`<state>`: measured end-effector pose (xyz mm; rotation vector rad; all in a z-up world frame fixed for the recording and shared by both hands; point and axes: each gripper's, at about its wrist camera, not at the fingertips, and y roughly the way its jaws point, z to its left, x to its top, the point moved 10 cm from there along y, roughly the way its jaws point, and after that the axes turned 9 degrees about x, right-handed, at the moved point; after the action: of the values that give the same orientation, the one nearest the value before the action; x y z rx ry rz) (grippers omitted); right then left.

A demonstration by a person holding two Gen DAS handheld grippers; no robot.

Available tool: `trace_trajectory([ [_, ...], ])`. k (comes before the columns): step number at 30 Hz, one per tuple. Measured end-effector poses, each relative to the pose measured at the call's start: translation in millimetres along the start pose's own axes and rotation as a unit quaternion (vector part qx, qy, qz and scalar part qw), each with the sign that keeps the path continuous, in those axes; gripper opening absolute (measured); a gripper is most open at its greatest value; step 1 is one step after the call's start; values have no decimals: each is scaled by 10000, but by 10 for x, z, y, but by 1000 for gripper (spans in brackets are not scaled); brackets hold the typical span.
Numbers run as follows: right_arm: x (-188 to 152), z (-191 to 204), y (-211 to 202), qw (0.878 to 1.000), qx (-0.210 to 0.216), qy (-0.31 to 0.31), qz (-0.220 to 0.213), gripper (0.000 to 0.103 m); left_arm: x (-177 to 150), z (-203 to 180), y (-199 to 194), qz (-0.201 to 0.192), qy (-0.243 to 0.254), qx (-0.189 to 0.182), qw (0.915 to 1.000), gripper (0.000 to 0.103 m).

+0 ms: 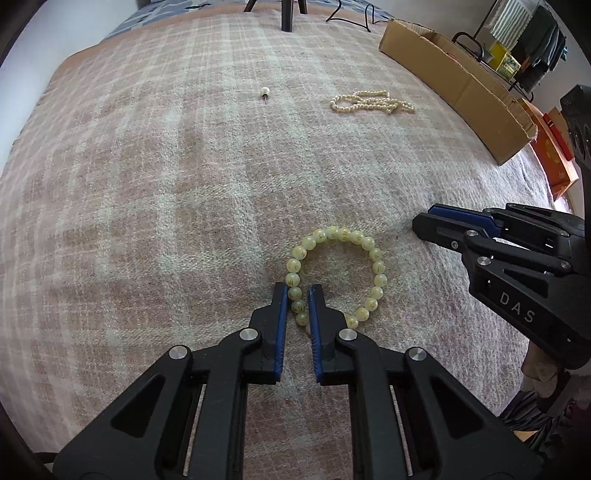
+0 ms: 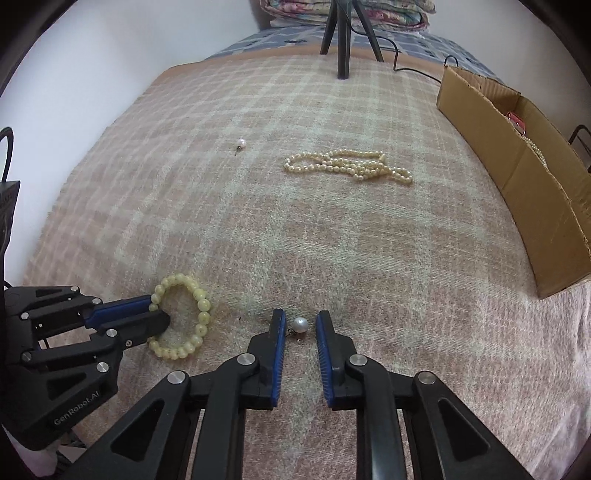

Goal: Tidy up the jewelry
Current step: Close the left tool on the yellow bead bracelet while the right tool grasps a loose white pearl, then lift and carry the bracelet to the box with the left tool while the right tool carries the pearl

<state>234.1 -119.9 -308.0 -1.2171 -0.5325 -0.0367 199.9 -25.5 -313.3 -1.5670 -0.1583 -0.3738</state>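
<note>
Necklace (image 2: 349, 165) left of box (image 2: 524, 177)

Looked like a bedroom in a home. Bed (image 2: 369, 236) spread with a pink-and-cream plaid woollen blanket (image 1: 155, 192), over a blue patterned sheet (image 2: 280, 38) showing at the far edge. Folded floral quilts (image 2: 388, 11) stacked against the plain white wall (image 2: 122, 55). Clothes (image 1: 543, 40) hung on a dark rack (image 1: 480, 44) beside the bed. Open cardboard box (image 2: 532, 184) and black tripod legs (image 2: 343, 40) set on the blanket.

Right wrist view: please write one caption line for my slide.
Right gripper straddles a pearl earring on the plaid blanket.
</note>
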Motion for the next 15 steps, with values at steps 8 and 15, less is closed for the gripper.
trace_trajectory([
  [8, 5, 61, -36, 9997, -85, -221, -67, 8, 30, -13, -67, -16, -81, -67, 9999, 5],
  [15, 64, 93, -173, 9995, 29, -226, -239, 8, 129, 111, -198, -93, -328, -256, 9991, 5],
])
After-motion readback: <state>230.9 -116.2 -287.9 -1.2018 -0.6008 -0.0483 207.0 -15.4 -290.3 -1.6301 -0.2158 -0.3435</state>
